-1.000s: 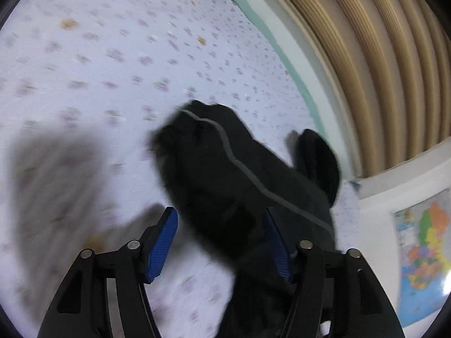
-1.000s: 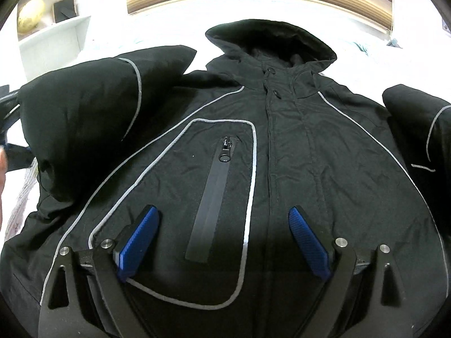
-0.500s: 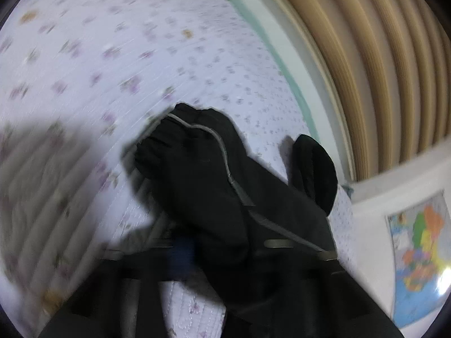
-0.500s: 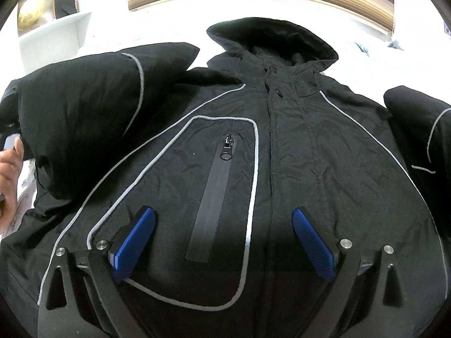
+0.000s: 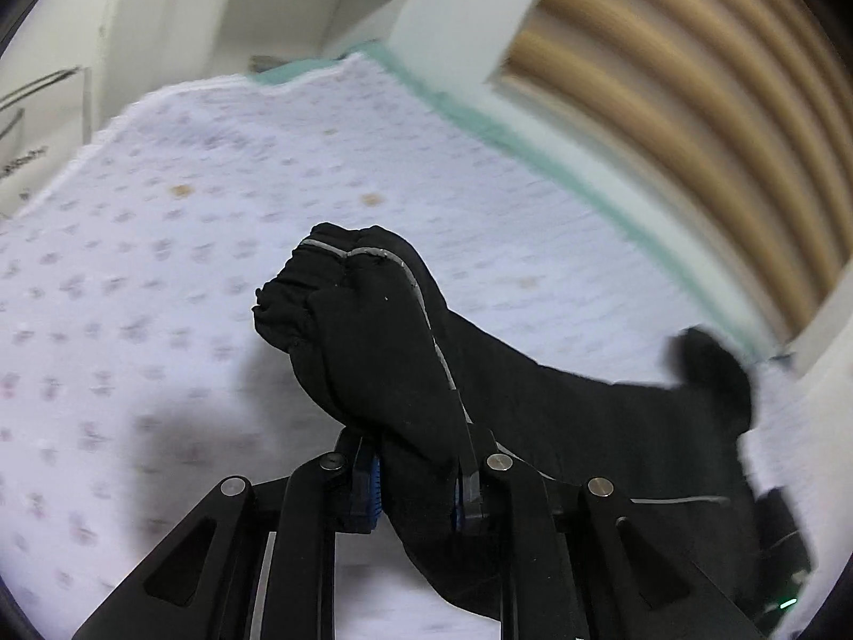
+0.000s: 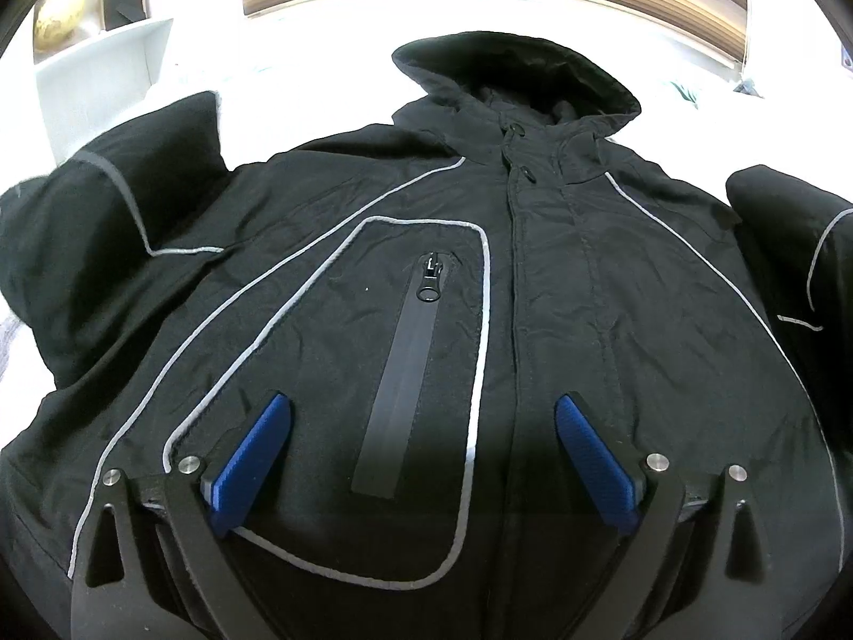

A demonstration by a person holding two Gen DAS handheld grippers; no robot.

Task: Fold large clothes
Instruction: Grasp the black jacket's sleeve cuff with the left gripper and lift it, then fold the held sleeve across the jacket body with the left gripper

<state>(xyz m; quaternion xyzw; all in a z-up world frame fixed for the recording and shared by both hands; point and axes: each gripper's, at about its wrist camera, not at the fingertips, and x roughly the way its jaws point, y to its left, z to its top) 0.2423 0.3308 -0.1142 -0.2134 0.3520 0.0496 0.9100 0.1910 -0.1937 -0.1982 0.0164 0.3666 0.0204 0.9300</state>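
A black hooded jacket (image 6: 533, 320) with grey piping lies face up on a bed, hood at the far end. My left gripper (image 5: 416, 485) is shut on the jacket's sleeve (image 5: 373, 330) near the cuff and holds it raised above the bedspread (image 5: 160, 266). The same sleeve (image 6: 106, 224) bulges at the left of the right wrist view. My right gripper (image 6: 421, 458) is open and empty just above the chest, its blue pads (image 6: 250, 458) either side of the pocket zipper (image 6: 405, 368). The other sleeve (image 6: 789, 245) lies at the right.
A white floral bedspread covers the bed. A slatted wooden headboard (image 5: 693, 106) with a teal edge runs along the far side. White shelves (image 6: 96, 42) with a globe stand at the back left.
My left gripper has closed on the sleeve near its cuff and lifted it, the view swinging up towards the shelves. The right gripper has barely moved.
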